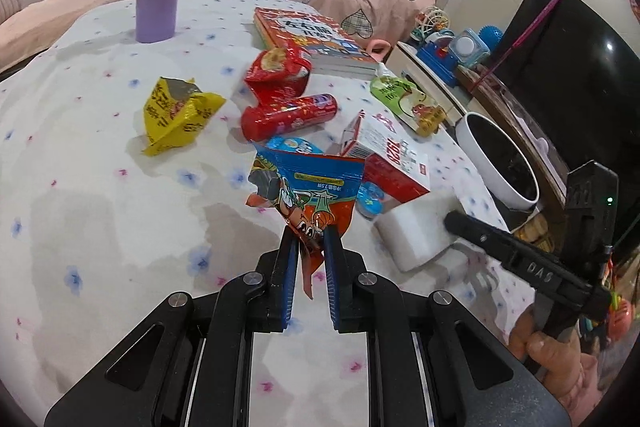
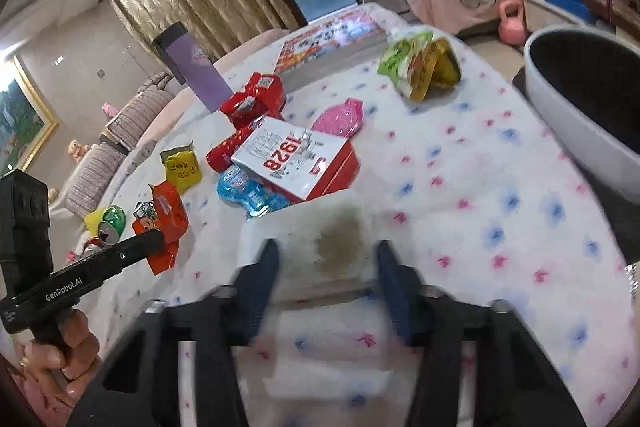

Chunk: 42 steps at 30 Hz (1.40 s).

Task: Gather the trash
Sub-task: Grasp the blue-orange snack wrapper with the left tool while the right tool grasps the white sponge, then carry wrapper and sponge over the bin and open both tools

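So far, only the orange snack wrapper (image 1: pixel 308 195) is lifted, pinched in the left gripper (image 1: pixel 311 239). The right gripper (image 2: pixel 326 259) straddles a stained tissue (image 2: pixel 320 243), jaws wide. Much litter remains beside the bin (image 2: pixel 560 123).

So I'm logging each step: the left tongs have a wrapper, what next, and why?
Probably carry the wrapper right to the white bin and drop it: the left tongs already pinch it, lifted above the table.

Left gripper (image 1: pixel 311 233): black frame, blue fingers (image 1: pixel 289 259), silver screws.
Right gripper (image 2: pixel 326 255): black, blue fingers (image 2: pixel 394 279); body w/ white "DAS" mark.
Hands (image 1: pixel 552 351): bare skin.
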{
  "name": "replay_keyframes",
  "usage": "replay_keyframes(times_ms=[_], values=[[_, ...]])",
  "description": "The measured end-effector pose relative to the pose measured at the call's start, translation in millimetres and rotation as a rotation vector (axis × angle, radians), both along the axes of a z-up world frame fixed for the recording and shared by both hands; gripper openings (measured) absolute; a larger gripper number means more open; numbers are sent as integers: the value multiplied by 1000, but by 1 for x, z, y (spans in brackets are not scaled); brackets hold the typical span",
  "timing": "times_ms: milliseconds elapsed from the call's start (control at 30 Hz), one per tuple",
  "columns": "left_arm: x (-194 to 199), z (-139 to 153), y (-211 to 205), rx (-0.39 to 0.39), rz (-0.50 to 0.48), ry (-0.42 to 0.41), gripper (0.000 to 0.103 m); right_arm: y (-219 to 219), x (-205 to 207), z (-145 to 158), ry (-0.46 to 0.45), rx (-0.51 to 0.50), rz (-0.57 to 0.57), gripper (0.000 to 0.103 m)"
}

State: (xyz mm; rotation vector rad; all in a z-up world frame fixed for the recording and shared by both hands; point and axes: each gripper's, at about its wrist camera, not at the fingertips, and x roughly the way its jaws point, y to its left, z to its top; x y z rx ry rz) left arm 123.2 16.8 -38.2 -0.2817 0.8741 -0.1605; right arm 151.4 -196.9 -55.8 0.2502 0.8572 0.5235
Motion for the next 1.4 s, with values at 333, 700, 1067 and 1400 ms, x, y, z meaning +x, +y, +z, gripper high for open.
replay_keyframes(times_ms=[333, 700, 1067, 1400], values=[[1, 9, -38, -2, -88, -13, 12, -35, -21, 22, -71, 34, -56, 20], [11, 24, -102, -3, -220, -41, 12, -96, -31, 46, -129, 49, -173, 20], [33, 45, -167, 23, -342, -82, 12, -154, -24, 65, -172, 23, -283, 20], [61, 53, -217, 64, -420, -98, 12, -190, -1, 73, -185, -30, -338, 20]])
